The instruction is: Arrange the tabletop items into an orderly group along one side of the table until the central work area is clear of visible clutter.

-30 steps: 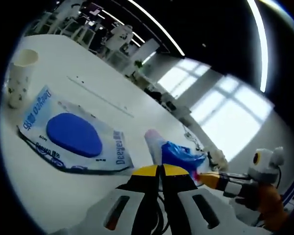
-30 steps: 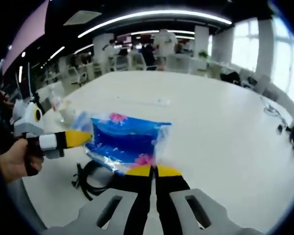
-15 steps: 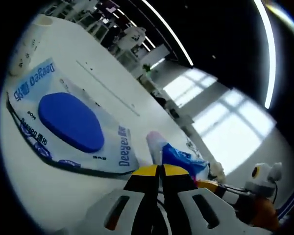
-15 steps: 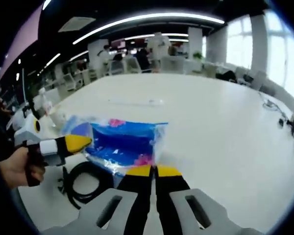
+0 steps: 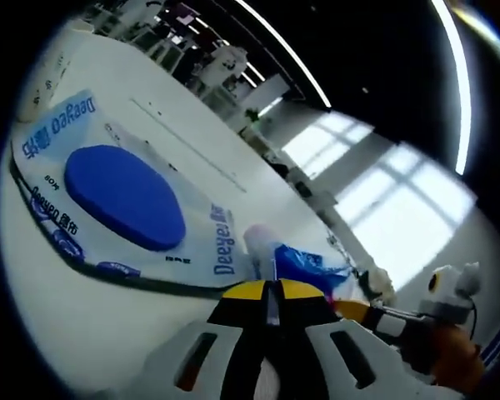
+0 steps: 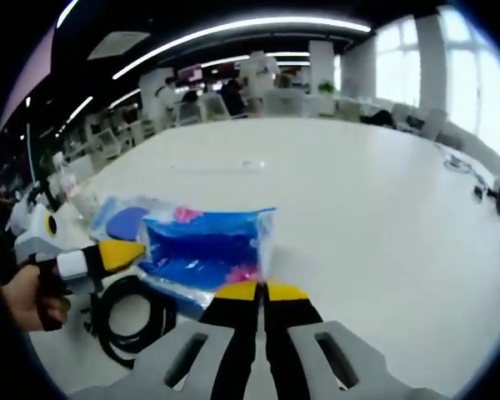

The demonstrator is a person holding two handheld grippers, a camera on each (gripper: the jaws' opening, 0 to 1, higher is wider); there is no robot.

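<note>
A broad white table (image 6: 375,217) stretches ahead of me. Lifted above it, a blue plastic packet (image 6: 207,250) hangs stretched between my two grippers, its long axis running from one to the other. My right gripper (image 6: 252,293) pinches one end with jaws closed; my left gripper (image 5: 269,293) pinches the opposite end. Beyond my left jaws lies a flat wipes pack (image 5: 117,196) on the table. Below the packet, near my left hand (image 6: 29,292), lies a coiled black cable (image 6: 133,321).

Blue-and-pink packet (image 6: 207,250), black cable (image 6: 129,321)
</note>
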